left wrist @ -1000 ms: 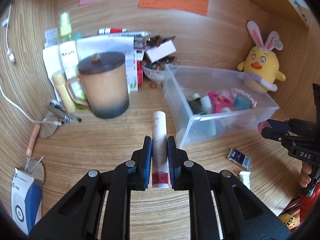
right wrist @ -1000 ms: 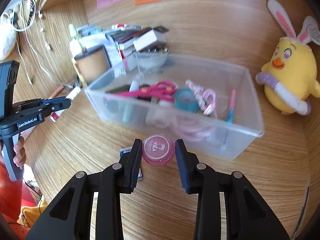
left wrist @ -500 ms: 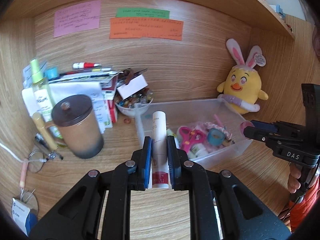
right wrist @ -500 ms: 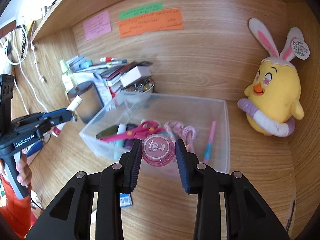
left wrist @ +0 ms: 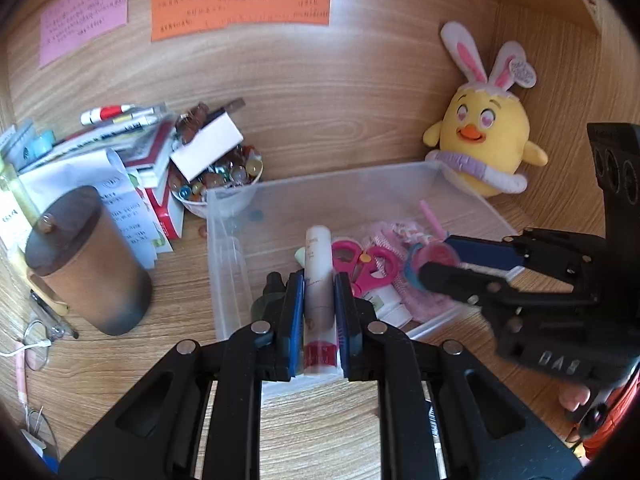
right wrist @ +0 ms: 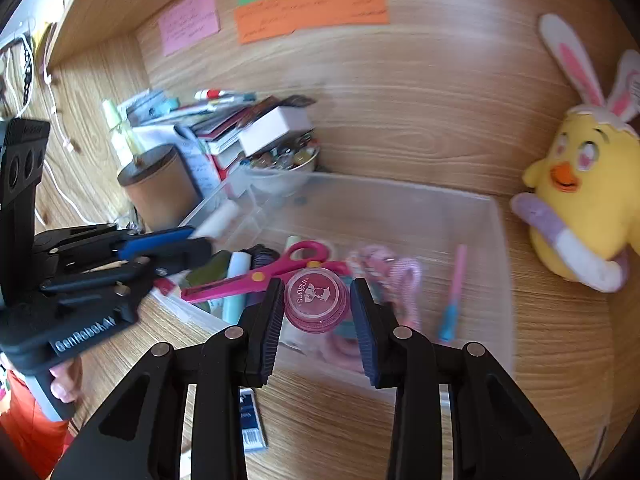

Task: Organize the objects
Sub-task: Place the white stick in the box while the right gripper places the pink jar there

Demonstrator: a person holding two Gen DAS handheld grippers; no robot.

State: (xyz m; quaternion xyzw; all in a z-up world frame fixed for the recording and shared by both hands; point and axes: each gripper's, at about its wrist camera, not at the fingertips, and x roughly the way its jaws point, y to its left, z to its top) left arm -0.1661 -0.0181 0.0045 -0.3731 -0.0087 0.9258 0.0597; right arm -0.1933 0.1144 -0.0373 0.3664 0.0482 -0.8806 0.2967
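Observation:
My left gripper [left wrist: 319,292] is shut on a white and beige tube [left wrist: 319,280] and holds it above the front left part of the clear plastic bin [left wrist: 224,248]. My right gripper [right wrist: 318,300] is shut on a round pink jar [right wrist: 317,300] and holds it over the bin's [right wrist: 496,240] middle. The right gripper also shows in the left wrist view [left wrist: 440,262], the left gripper in the right wrist view [right wrist: 192,240]. The bin holds pink scissors [right wrist: 272,270], pink cord, a pen and small tubes.
A brown lidded mug [left wrist: 86,264] stands left of the bin. Behind it lie a stack of papers and boxes [left wrist: 120,148] and a bowl of beads [left wrist: 224,178]. A yellow plush chick [left wrist: 482,140] sits at the back right. A blue packet [right wrist: 250,420] lies on the desk in front.
Both grippers have moved forward with their objects and now hang over the bin. They have come closer together.

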